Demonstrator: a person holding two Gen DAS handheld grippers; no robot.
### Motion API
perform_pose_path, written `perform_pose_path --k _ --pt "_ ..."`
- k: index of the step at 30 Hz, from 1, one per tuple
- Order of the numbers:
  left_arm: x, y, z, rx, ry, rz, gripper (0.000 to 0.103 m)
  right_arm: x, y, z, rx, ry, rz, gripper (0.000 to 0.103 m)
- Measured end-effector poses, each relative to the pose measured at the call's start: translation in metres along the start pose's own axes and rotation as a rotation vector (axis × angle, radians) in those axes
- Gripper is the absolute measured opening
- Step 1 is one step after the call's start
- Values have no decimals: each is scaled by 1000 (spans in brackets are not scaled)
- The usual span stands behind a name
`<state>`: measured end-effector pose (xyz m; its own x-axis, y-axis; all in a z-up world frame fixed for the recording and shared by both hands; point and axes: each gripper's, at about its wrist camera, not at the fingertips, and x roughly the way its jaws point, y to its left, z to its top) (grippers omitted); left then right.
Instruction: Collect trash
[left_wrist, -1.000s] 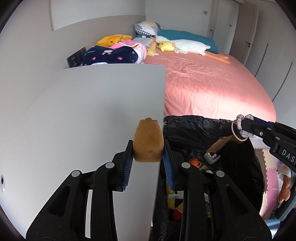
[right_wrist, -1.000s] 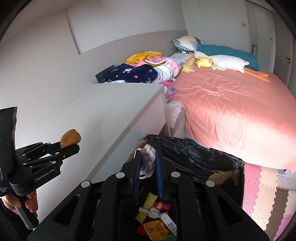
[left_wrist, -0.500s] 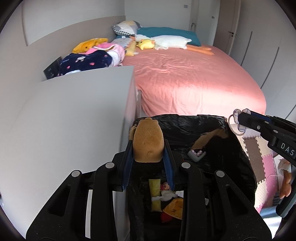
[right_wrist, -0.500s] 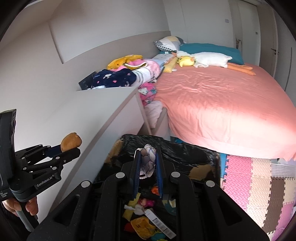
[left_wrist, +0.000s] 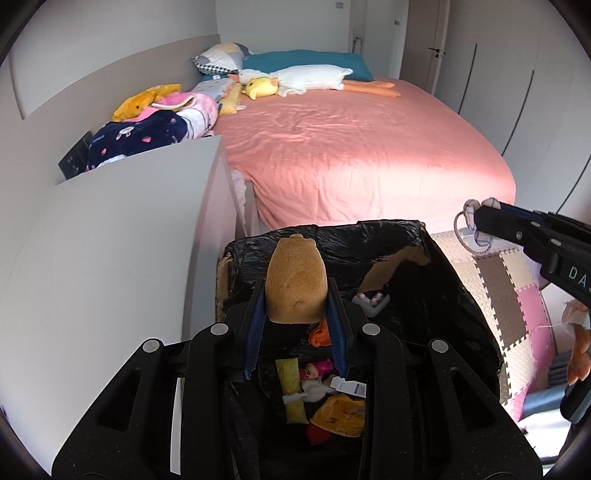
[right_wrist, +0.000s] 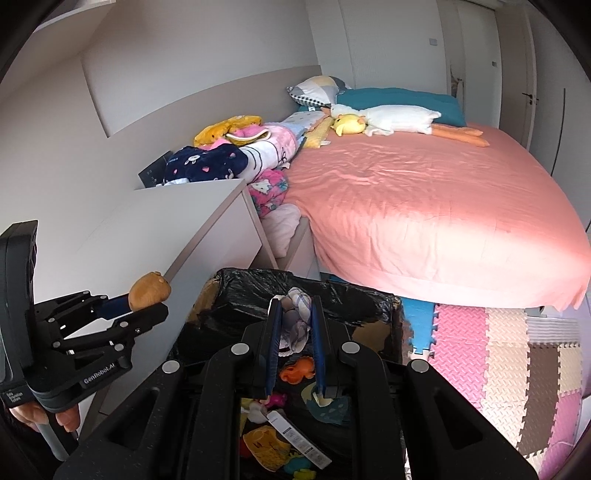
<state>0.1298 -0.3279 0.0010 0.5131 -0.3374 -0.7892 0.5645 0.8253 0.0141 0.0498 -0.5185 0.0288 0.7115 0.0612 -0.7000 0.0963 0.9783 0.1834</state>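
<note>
Left wrist view: the left gripper (left_wrist: 296, 317) pinches a brown plush toy (left_wrist: 296, 284) between its jaws, long axis pointing forward, directly above the open bin (left_wrist: 461, 295); the drop is straight down.

Right wrist view: the right gripper (right_wrist: 294, 332) pinches a small knotted cloth toy (right_wrist: 297, 319), also hanging over the bin (right_wrist: 369, 299), whose bottom already holds toys. Both look ready for release.

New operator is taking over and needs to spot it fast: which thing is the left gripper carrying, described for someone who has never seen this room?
Find the bin lined with a black bag at the foot of the pink bed. Above its near-left corner the left gripper is shut on a tan plush toy. It is plain, rounded and loaf-shaped, unlike the small multicoloured items inside the bin.
</note>
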Motion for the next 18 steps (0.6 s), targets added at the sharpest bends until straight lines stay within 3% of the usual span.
perform_pose_path --k 6,8,10,11,12,18 --pt "1 2 -1 5 5 -9 31 1 5 3 -13 3 0 17" --pt "1 3 -3 20 12 -40 38 0 6 3 -13 8 1 20" --pt "0 3 -4 27 16 -41 97 -4 4 4 5 2 -3 46" --pt "-3 3 -6 31 0 -24 97 -5 3 5 11 -7 -11 64" --pt "-5 2 -6 42 -14 -21 97 -8 2 5 19 -20 -23 72" --pt "-12 -4 -9 90 -40 -40 97 -13 1 5 25 -37 -41 77"
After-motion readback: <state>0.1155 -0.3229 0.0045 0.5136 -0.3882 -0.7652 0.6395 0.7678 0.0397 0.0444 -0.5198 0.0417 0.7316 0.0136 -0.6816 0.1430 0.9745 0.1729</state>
